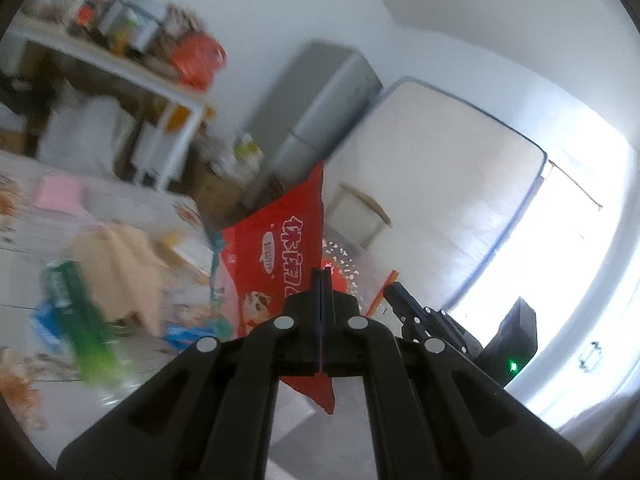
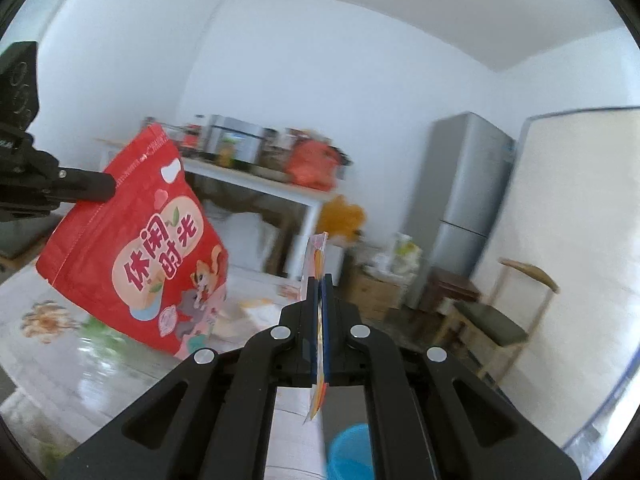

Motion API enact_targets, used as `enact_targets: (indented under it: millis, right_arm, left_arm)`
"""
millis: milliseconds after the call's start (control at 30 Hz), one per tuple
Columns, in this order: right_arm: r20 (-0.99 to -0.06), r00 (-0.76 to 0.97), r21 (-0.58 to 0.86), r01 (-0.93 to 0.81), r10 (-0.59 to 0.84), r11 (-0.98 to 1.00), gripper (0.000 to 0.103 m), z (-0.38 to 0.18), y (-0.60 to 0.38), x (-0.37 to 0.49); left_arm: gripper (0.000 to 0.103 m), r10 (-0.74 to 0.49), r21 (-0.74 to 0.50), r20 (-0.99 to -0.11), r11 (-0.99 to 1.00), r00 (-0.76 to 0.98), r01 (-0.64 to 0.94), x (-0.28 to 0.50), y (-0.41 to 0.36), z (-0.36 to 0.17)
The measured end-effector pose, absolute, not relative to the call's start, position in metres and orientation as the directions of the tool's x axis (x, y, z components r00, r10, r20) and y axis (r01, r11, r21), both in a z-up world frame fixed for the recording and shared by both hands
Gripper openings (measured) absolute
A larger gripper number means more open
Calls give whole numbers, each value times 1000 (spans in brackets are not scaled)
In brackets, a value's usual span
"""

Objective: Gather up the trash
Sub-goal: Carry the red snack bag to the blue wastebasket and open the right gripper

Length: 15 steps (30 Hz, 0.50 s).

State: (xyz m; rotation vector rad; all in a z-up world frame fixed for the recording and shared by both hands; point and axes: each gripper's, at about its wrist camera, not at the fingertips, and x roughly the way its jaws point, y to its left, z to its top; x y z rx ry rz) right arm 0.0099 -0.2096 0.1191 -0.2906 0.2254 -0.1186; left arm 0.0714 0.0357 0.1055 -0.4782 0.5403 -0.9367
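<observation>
Mid-carry now, two pieces of trash off the table [image 2: 60, 376]. Left gripper [image 1: 322, 276] clenched on the red bag [image 2: 136, 248], pinched at its edge, bag dangling in the air above the table. Right gripper [image 2: 319, 280] clamped on a thin wrapper [image 2: 318, 256], edge-on between the pads. Both pointing a little below level, side by side. Next up, probably: over to the blue bin [image 2: 350, 456] showing under the right gripper, then letting go above it. More litter waiting on the table.
</observation>
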Motion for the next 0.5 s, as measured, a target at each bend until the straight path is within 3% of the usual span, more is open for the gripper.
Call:
enact_targets:
  millis: [200, 500]
  right_arm:
    - [-304, 910, -206, 225, -281, 952, 2, 99, -294, 16]
    - [-583, 757, -7, 357, -294, 934, 2, 2, -424, 56]
  left_arm:
    - [0, -903, -638, -324, 430, 284, 639, 134, -75, 99]
    - [0, -774, -575, -630, 520, 64, 631, 206, -265, 14]
